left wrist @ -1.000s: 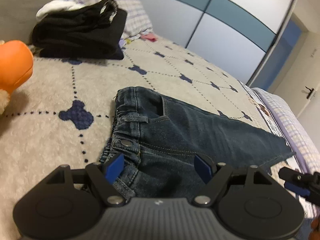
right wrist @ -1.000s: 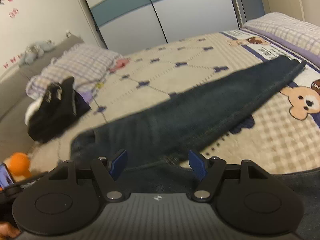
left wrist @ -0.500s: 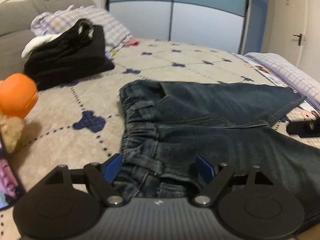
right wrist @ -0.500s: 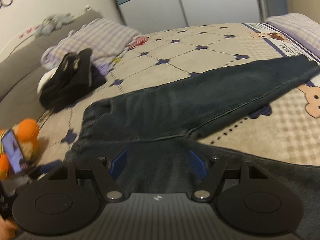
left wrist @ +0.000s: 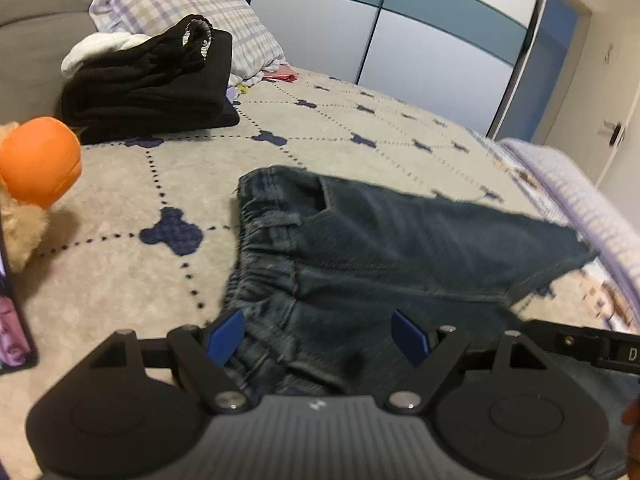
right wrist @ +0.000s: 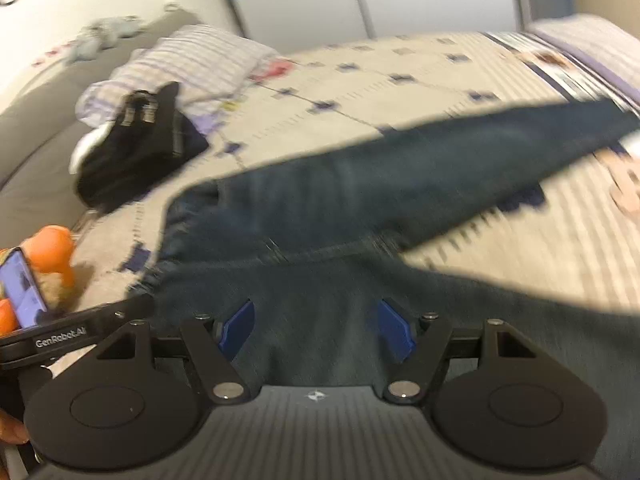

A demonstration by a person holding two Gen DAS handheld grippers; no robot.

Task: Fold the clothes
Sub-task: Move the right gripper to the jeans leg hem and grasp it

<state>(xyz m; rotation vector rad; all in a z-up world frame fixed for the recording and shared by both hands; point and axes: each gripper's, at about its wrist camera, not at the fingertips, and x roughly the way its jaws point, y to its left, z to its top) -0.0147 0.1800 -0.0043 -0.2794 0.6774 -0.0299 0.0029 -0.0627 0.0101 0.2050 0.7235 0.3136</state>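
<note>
The jeans (left wrist: 400,256) lie flat on the bed cover (left wrist: 168,168), waistband to the left and one leg reaching far right. The left gripper (left wrist: 318,330) hovers over the near waistband, its jaws apart and holding nothing. The right gripper (right wrist: 316,330) hangs over the near leg, its jaws apart too. Folded black clothes (left wrist: 148,84) sit far left, by the pillow (left wrist: 192,12).

Dark blue jeans (left wrist: 400,248) lie flat on the bed in front of me, elastic waistband to the left and bunched near my side, one leg stretching away to the far right, the other running near right.
</note>
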